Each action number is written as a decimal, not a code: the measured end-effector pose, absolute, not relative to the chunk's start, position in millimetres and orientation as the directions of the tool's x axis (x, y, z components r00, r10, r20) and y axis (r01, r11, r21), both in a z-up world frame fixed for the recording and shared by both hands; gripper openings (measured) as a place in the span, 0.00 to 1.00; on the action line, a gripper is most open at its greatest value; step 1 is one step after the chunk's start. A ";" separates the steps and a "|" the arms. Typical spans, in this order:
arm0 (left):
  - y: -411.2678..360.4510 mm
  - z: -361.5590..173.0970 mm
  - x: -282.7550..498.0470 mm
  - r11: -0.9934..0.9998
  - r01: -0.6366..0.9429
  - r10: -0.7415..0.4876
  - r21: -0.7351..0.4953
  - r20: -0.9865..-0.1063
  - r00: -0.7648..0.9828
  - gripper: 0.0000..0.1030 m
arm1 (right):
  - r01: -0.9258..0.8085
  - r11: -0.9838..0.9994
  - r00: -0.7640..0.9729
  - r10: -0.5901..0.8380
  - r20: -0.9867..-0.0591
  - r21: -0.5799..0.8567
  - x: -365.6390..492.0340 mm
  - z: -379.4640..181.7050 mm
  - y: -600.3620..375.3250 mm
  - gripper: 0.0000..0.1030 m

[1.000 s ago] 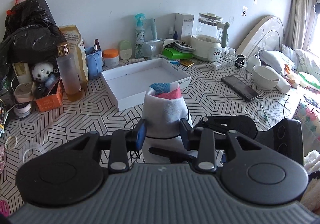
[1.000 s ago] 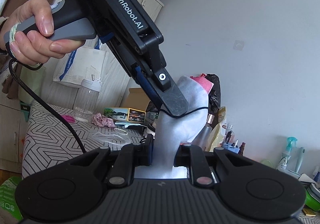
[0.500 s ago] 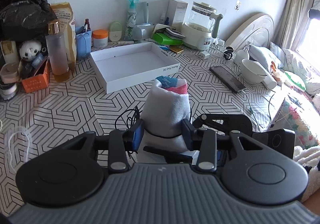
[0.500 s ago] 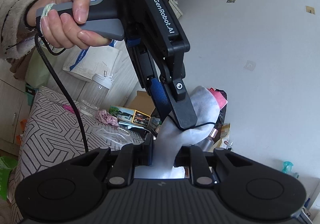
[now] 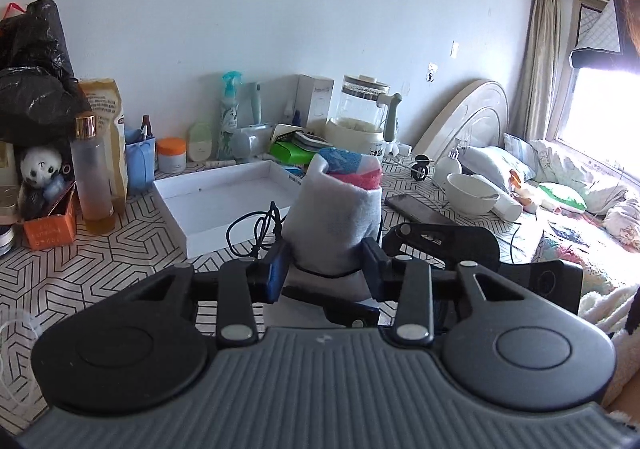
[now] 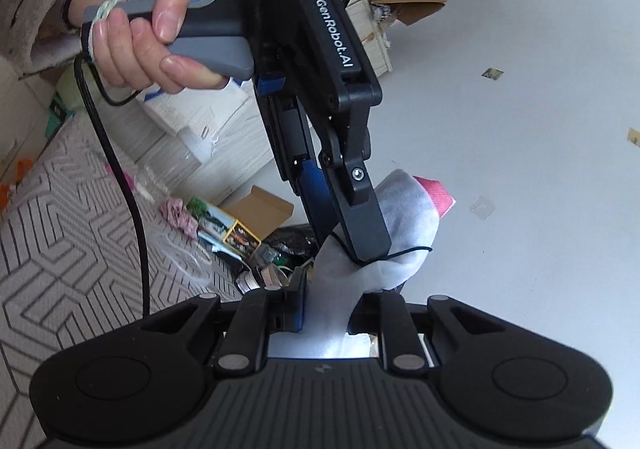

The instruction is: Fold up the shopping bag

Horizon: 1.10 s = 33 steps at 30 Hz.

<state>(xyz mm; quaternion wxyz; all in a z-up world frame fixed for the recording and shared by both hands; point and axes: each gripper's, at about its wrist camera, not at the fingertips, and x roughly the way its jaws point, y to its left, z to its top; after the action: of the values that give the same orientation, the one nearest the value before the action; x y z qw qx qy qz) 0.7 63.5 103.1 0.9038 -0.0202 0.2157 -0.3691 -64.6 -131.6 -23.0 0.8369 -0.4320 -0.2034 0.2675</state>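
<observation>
The left gripper's fingers [image 5: 276,273] pinch the bag [image 5: 336,221] near its base, one on each side, so the rolled white bundle stands up between them, held off the table [image 5: 100,261]. The right gripper [image 6: 326,303] pinches the same bag lower down; in its view the left gripper [image 6: 362,245] bites the roll just above its own fingertips, where a thin black cord [image 6: 404,252] rings the fabric.

The biggest risk, judged from this, is the roll springing loose: the soft cloth is held by only two narrow grips, and if either lets go before the cord sits snug, the folds could unwind. Next, the cord could slip off toward the free end, since it sits right by the left fingertip. The pink and blue lining [image 5: 352,169] poking out beyond the fingers could creep further out if squeezed. Smallest, the cable [image 5: 256,229] left of the fingers could snag.
</observation>
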 end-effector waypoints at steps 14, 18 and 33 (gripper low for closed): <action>91.7 56.8 43.3 0.692 0.512 -0.720 -0.509 -0.539 0.436 0.44 | -0.015 0.121 0.764 0.642 0.067 -0.993 -64.8 -97.6 -113.1 0.17; 101.6 42.4 53.5 0.682 0.467 -0.727 -0.563 -0.594 0.345 0.44 | -0.170 0.113 0.719 0.693 -0.045 -0.979 -68.8 -94.6 -116.0 0.17; 80.7 53.1 52.9 0.750 0.482 -0.647 -0.453 -0.656 0.389 0.67 | -0.388 0.254 0.711 0.694 -0.112 -0.886 -53.3 -63.3 -117.5 0.16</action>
<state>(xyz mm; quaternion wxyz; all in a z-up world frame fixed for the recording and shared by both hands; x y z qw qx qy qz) 52.9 80.7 53.1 0.8281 -0.0945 0.4349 -0.3407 -53.3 -117.5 -63.3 0.7771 -0.5015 -0.1526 0.3483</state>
